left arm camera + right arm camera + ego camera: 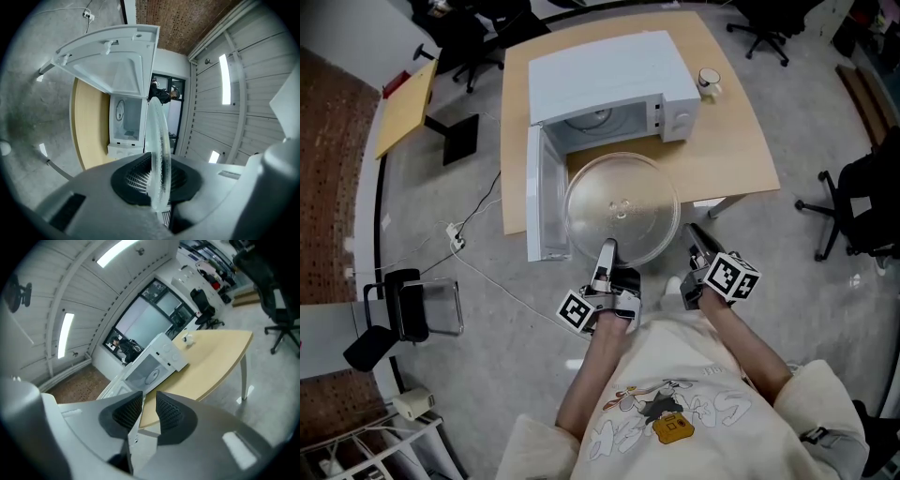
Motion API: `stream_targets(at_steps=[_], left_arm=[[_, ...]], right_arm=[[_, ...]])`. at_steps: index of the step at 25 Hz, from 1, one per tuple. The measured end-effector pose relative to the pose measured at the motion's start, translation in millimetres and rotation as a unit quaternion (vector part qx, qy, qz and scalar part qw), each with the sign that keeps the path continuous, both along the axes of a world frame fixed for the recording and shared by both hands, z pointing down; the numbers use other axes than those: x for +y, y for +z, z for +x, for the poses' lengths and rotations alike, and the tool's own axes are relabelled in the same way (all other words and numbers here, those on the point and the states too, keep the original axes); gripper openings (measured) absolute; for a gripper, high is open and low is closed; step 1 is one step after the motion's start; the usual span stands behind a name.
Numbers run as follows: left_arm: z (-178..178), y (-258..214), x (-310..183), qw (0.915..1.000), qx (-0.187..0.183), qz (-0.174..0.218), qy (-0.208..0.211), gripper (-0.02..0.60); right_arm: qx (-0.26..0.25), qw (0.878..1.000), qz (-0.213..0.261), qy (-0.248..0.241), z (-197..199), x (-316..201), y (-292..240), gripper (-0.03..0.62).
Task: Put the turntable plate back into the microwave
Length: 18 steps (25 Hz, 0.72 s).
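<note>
1. The desk (741, 159) lies ahead of both sets of jaws and carries the microwave.
2. The microwave (609, 70) stands well beyond the jaws with its cavity facing them. Its door (539, 197) is swung fully open, off to the left of the left jaws. Opening up therefore looks finished, and the way in is free.
3. The turntable plate (622, 208) is a clear glass disc held out roughly level in the air, ahead of the left jaws. Its near rim sits in those jaws, and in the head view its far rim reaches about to the cavity mouth. It is not inside yet. By my reading the task is around halfway: the plate is lifted and lined up with the opening. Still left are carrying it forward into the cavity, settling it flat on the floor there, and letting go.
4. The left gripper (607, 251) has its jaws pinching the plate's rim. The left gripper view shows the glass (159, 154) edge-on between the ribbed pads, running straight away from them toward the cavity.
5. The right gripper (698, 242) hangs just right of the plate's near edge, apart from it. Its jaws are slightly parted with nothing between them, and the open microwave (150, 366) shows beyond their gap.
6. A small cup (709, 82) stands on the desk just beside the microwave's right end, far beyond the right jaws and clear of the plate's path.
</note>
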State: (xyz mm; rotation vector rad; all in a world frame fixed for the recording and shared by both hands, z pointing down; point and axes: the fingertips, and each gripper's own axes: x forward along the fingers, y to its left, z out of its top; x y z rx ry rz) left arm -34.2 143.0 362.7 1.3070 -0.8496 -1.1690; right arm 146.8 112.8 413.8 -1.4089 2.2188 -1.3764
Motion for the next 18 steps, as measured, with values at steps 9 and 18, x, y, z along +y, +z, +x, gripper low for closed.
stream_targets(at_steps=[9,18], left_arm=[[16.7,22.1,-29.8,0.9991,-0.025,-0.009,-0.032,0.029],[-3.5,47.5,-79.9,0.9968,-0.024,-0.03,-0.071,0.031]], right_arm=[[-0.108,0.993,0.013,-0.051,1.5,-11.2,-40.5,0.221],[-0.218,0.968,-0.084,-0.09,-80.1,-43.6,-21.9,0.23]])
